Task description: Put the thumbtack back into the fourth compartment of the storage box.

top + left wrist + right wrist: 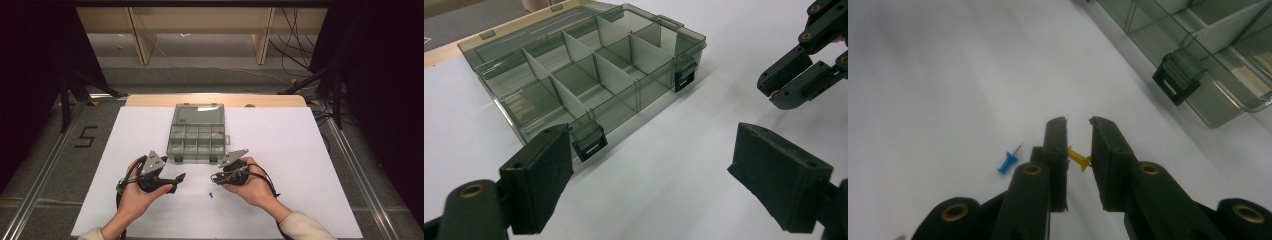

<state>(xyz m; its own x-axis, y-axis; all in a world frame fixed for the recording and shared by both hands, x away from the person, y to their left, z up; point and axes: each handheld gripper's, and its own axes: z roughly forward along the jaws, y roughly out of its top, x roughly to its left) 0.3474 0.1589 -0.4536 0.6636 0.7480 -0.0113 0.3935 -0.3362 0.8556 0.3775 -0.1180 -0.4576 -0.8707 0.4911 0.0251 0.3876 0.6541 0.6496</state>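
A grey see-through compartment box lies open on the white table, its latches facing me. In the right gripper view, my right gripper is shut on a small yellow push pin held crosswise between the pads, just above the table in front of the box. A blue push pin lies on the table beside it, also seen from above. My left gripper stands open and holds nothing, aimed at the box's near corner. The right gripper faces it from the right.
The white sheet covers the table, with bare wood along its far edge. Dark floor, metal rails and cables surround it. A small red item sits in a right-hand compartment of the box.
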